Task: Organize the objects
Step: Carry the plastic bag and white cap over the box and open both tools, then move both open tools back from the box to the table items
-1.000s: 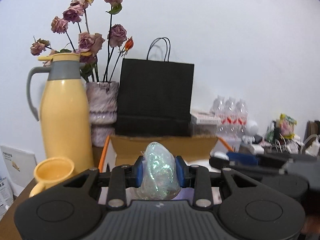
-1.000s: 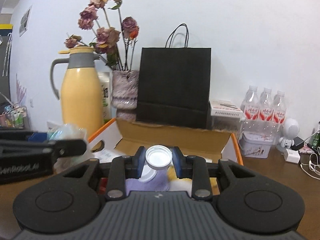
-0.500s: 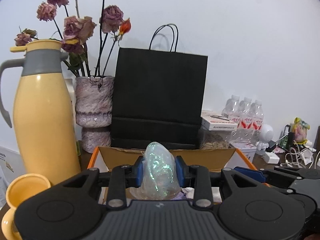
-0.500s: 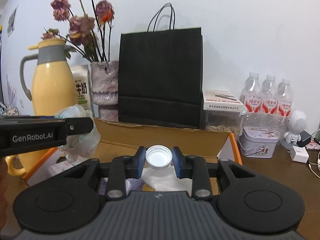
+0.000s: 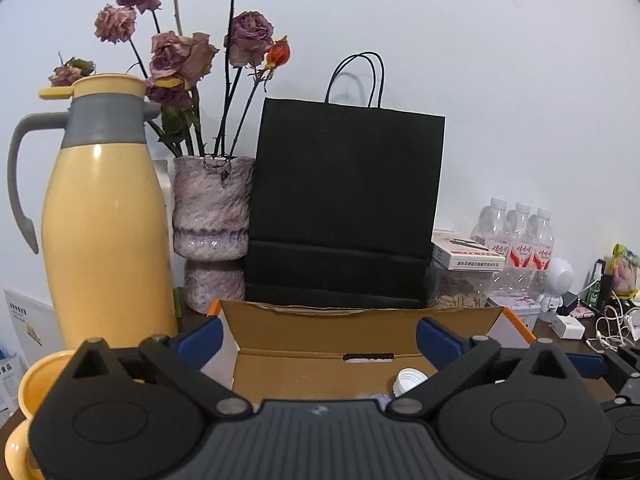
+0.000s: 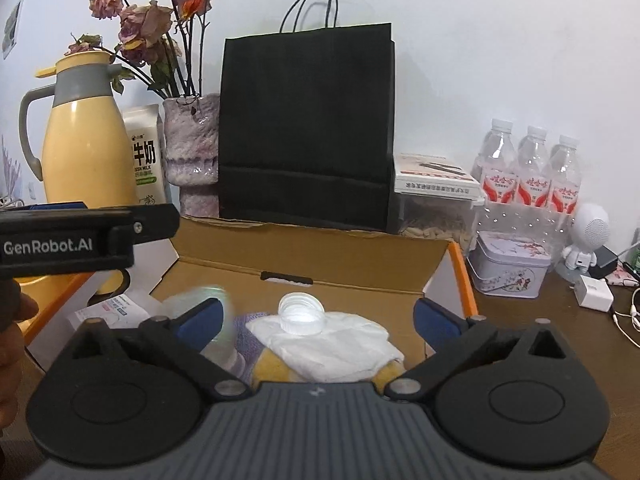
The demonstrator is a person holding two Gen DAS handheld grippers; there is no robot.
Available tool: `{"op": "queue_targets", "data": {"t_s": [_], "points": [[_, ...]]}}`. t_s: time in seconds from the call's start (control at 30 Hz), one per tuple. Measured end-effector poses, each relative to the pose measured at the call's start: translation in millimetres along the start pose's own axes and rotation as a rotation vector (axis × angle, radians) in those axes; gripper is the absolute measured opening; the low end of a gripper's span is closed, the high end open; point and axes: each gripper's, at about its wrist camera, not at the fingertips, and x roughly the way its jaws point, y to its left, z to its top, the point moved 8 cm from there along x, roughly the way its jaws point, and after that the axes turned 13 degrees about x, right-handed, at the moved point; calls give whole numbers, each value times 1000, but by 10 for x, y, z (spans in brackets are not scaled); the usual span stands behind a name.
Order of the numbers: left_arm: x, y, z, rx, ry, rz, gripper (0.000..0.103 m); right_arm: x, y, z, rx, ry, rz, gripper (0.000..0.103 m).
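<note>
Left wrist view, reading left to right: a yellow cup (image 5: 38, 384) is sitting at the near left edge, a tall yellow flask (image 5: 100, 216) is standing behind it, then a vase of dried roses (image 5: 212, 224), a black paper bag (image 5: 348, 204), and water bottles (image 5: 520, 236) at far right. In front, an open cardboard box (image 5: 328, 328) is lying under the left gripper (image 5: 318, 338), whose jaws have just been opening and are now standing fully wide, holding nothing.

Right wrist view: the right gripper (image 6: 316, 320) is likewise gaping wide after just opening, with nothing gripped. A shiny plastic wrapper (image 6: 218, 320), blurred, is dropping into the box at left; a white bottle cap (image 6: 302, 314) is resting on a white tissue (image 6: 332, 344) inside.

Risks, as a judgement: the cap is perching on soft tissue and may roll off; pulling back carelessly, a wide finger could be catching the box wall or nudging the cup.
</note>
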Motion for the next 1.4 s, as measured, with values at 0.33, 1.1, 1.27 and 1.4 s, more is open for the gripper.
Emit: {"op": "queue_targets", "data": {"t_s": [0.33,1.1,1.27,1.4], "points": [[-245,-71,-39,24,-8,-3,103,-193,-33,-25,-10,-24,-11,103],[-1037,-81,-471,15,35,-68,103,-966,16,-492,-36,-13,-11,103],[-1173,-40,-616,20,46,-45,103,-1065,0,-714,-38,7,-31,103],[-1249,-14,-770,28,73,-47,103,-1149,11,-884,-48,24,-42,103]]}}
